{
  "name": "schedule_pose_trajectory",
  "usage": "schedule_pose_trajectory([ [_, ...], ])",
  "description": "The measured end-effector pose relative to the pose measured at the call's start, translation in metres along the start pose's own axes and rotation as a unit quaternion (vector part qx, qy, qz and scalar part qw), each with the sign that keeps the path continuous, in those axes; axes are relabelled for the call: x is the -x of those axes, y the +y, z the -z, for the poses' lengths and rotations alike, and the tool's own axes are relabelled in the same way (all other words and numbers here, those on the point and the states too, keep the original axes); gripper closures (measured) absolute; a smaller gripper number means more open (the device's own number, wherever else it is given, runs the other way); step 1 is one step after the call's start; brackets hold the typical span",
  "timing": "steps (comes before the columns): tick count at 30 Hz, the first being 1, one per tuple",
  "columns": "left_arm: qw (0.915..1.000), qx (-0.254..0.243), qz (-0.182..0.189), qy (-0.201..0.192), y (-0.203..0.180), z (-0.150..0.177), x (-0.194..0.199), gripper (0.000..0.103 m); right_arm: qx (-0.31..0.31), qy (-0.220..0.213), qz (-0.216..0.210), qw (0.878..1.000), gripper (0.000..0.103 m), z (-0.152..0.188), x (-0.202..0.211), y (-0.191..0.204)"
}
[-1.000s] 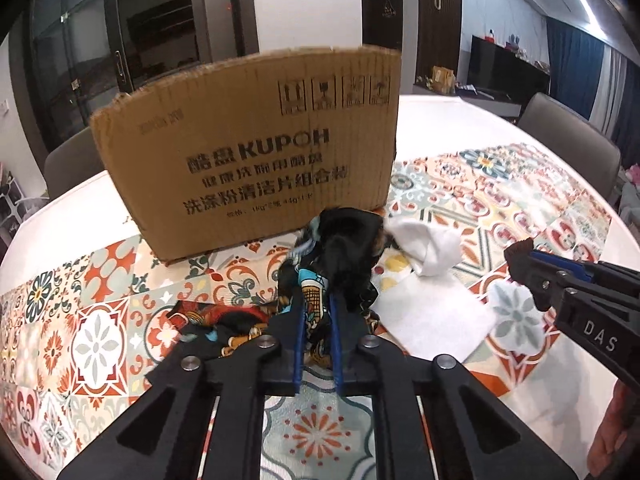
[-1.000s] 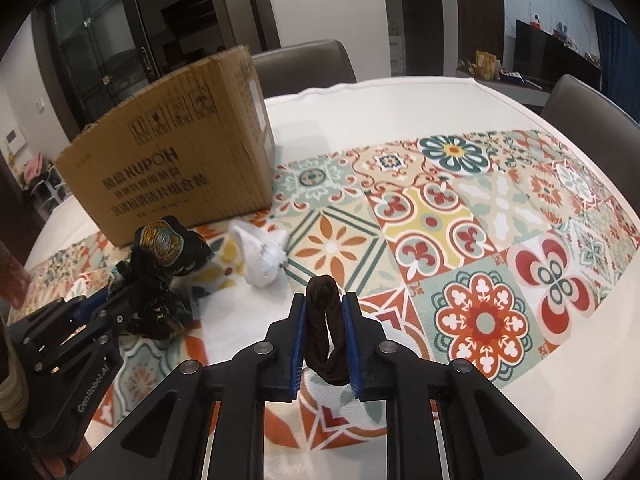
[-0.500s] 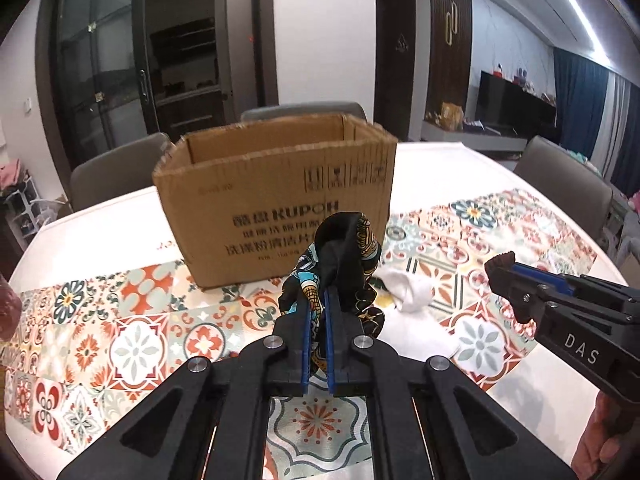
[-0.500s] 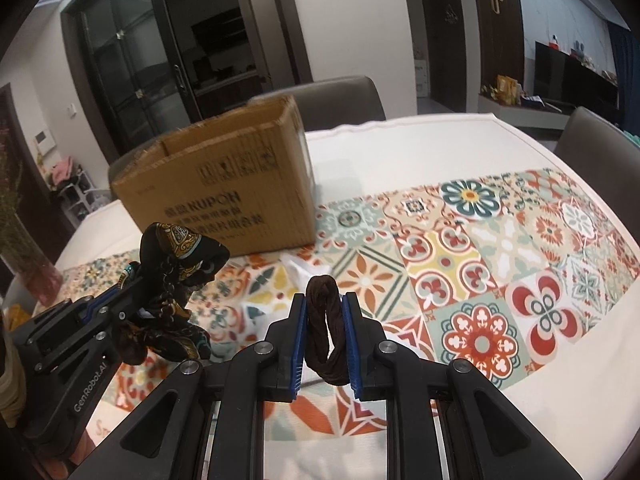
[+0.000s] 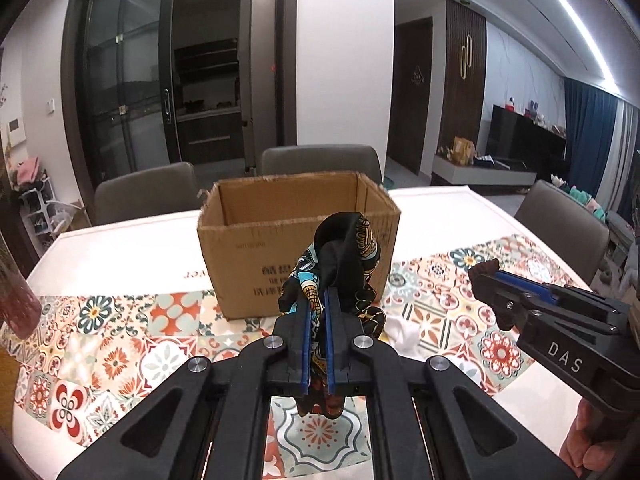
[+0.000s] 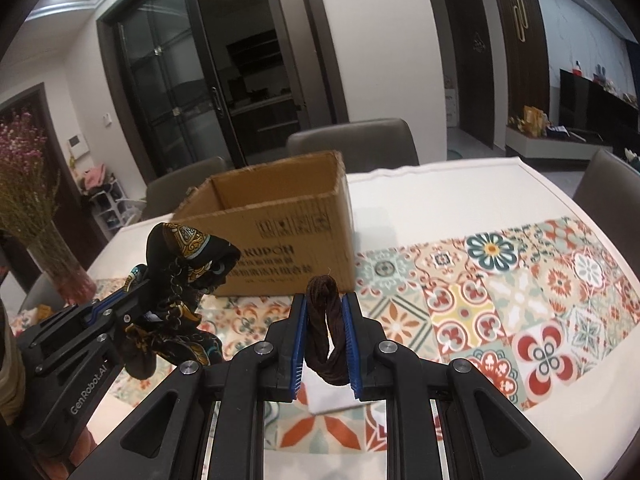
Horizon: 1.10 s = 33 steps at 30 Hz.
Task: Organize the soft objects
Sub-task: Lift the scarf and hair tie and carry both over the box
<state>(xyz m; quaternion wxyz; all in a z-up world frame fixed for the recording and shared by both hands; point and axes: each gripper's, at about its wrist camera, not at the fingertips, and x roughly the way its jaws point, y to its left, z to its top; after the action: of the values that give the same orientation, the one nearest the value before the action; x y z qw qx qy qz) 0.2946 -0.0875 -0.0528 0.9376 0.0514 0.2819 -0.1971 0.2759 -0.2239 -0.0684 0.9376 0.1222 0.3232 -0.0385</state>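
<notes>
My left gripper [image 5: 316, 304] is shut on a black patterned scarf [image 5: 340, 256] and holds it up in the air, in front of the open cardboard box [image 5: 248, 256]. The scarf hangs below the fingers. In the right wrist view the left gripper [image 6: 138, 294] and the scarf [image 6: 184, 248] show at the left. My right gripper [image 6: 325, 304] is shut on a dark brown fabric loop [image 6: 326, 328], raised above the table, right of the left gripper and short of the box [image 6: 292, 248]. In the left wrist view the right gripper [image 5: 486, 274] shows at the right.
A white cloth [image 5: 404, 330] lies on the patterned table runner [image 5: 120, 344] near the box. A glass vase of dried flowers [image 6: 52, 256] stands at the left. Grey chairs [image 5: 320, 160] ring the white table [image 6: 460, 192].
Both grippers have risen from the table with their fabrics. The scarf has lifted clear of the runner, and the box's open top now shows.
</notes>
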Motion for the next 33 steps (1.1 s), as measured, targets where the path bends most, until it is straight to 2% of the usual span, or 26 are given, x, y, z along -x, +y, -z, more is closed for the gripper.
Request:
schedule_pose_trajectory([
  [14, 0.9978, -0.004, -0.016, -0.064, 0.006, -0.044, 0.025, 0.095, 0.028, -0.049, -0.044, 0.997, 0.084, -0.044, 0.022, 0.021],
  [23, 0.9962, -0.003, -0.018, -0.085, 0.012, -0.073, 0.020, 0.095, 0.046, -0.079, -0.056, 0.994, 0.084, -0.076, 0.020, 0.029],
  [33, 0.9936, -0.023, -0.030, -0.107, 0.017, -0.105, 0.004, 0.095, 0.057, -0.111, -0.055, 0.991, 0.084, -0.114, 0.008, 0.034],
])
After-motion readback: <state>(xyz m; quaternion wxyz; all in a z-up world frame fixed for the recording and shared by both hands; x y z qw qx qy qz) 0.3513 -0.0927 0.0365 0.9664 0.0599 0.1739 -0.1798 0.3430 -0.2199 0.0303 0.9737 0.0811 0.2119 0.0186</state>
